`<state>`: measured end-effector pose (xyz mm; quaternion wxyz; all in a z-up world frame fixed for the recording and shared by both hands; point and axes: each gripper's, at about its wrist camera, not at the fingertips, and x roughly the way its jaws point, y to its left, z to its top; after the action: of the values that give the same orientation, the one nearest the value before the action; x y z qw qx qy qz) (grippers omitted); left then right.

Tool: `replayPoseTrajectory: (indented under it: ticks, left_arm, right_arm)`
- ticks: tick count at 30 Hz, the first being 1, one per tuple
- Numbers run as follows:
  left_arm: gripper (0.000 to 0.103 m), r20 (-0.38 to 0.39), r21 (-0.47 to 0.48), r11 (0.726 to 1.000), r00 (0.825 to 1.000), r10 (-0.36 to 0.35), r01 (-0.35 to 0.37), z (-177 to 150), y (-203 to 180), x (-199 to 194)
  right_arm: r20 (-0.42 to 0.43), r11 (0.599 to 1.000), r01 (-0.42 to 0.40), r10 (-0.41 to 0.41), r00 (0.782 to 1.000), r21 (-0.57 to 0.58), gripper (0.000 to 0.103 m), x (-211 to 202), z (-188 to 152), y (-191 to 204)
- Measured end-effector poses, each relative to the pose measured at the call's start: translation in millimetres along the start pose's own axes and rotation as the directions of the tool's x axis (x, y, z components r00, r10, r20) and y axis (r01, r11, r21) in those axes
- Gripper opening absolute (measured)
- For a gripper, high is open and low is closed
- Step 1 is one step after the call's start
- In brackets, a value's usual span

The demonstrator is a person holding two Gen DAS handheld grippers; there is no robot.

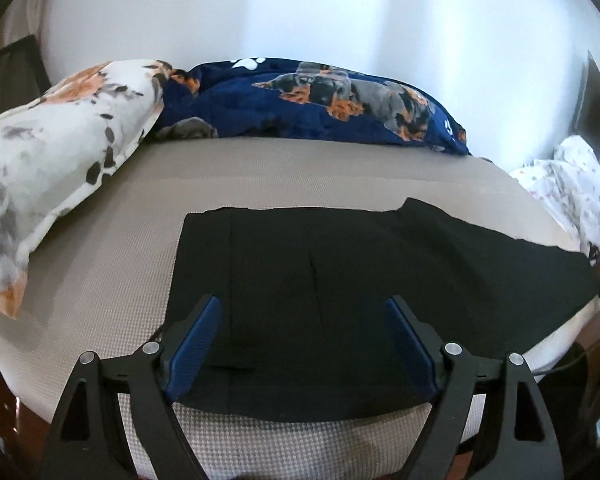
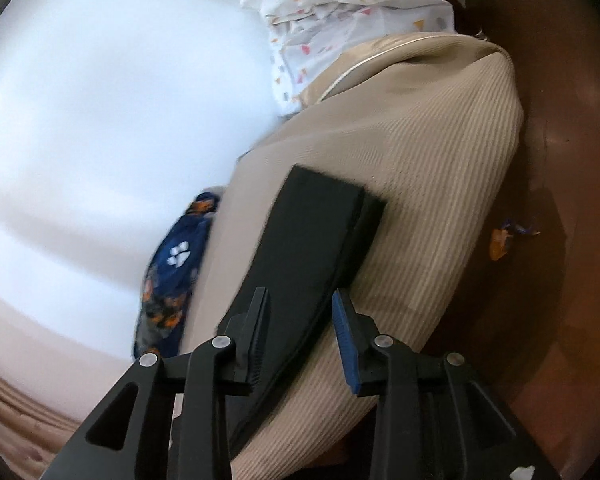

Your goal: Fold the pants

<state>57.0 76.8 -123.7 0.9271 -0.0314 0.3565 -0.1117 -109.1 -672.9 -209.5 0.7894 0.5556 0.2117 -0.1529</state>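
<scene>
Black pants (image 1: 340,264) lie flat on the beige mattress (image 1: 300,168), waist end near me and legs running off to the right. My left gripper (image 1: 303,304) hovers over the waist end, jaws wide open, blue pads (image 1: 196,344) on either side of the cloth without touching it. In the right wrist view the pants' leg end (image 2: 308,240) stretches away across the mattress (image 2: 420,160) as a doubled strip. My right gripper (image 2: 300,300) stands at its near edge with the jaws partly apart. The cloth's edge runs between the fingers, with a gap showing beside the blue pad (image 2: 346,344).
A floral pillow (image 1: 60,152) lies at the left and a navy dog-print blanket (image 1: 320,100) along the wall. A white patterned sheet (image 1: 572,184) (image 2: 340,8) is bunched past the bed's right end. The brown floor (image 2: 560,120) holds a small orange and blue item (image 2: 500,240).
</scene>
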Motion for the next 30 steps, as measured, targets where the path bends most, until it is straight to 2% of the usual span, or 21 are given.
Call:
replayPoseTrajectory:
  ticks: [2, 6, 9, 10, 11, 13, 15, 21, 24, 30]
  left_arm:
    - [0.084, -0.013, -0.011, 1.0, 1.0, 0.008, -0.008, 1, 4, 1]
    - [0.084, -0.007, -0.028, 1.0, 1.0, -0.002, 0.002, 0, 7, 0]
    - [0.084, -0.013, -0.005, 1.0, 1.0, 0.019, -0.019, 0, 4, 4]
    - [0.084, -0.018, -0.001, 1.0, 1.0, 0.016, -0.016, 0, 3, 5]
    - [0.084, -0.02, 0.0, 1.0, 1.0, 0.01, -0.01, 0, 2, 5]
    - [0.084, -0.022, 0.003, 1.0, 1.0, 0.008, -0.008, -1, 0, 7]
    - [0.084, -0.032, 0.009, 1.0, 0.999, 0.006, -0.006, -1, -2, 10]
    - [0.084, -0.03, 0.046, 0.999, 0.999, 0.013, -0.011, -2, -9, 11]
    - [0.084, -0.04, 0.052, 0.999, 0.999, 0.018, -0.016, -2, -9, 14]
    - [0.084, -0.047, 0.059, 0.997, 0.997, 0.057, -0.054, -5, -10, 16]
  right_arm:
    - [-0.002, 0.999, 0.031, -0.031, 1.0, 0.026, 0.033, 6, 3, -5]
    - [0.016, 0.999, 0.01, -0.011, 1.0, 0.033, 0.034, 12, 7, -6]
    - [0.021, 1.0, -0.008, 0.008, 1.0, 0.009, 0.034, 12, 4, 3]
    - [0.019, 1.0, -0.017, 0.017, 1.0, -0.026, 0.02, 11, 3, 11]
    - [0.007, 0.998, -0.025, 0.025, 1.0, -0.056, 0.01, 13, 2, 18]
    - [-0.007, 0.998, -0.022, 0.022, 1.0, -0.053, 0.01, 17, 4, 20]
    - [-0.033, 0.999, 0.013, -0.015, 0.999, -0.035, 0.012, 27, 10, 16]
    - [-0.054, 0.997, -0.042, 0.045, 0.998, 0.065, 0.013, 41, 15, 3]
    - [-0.07, 1.0, -0.005, 0.007, 0.998, 0.03, 0.008, 45, 16, 12]
    - [-0.064, 0.999, 0.041, -0.042, 0.997, -0.012, 0.006, 46, 17, 19]
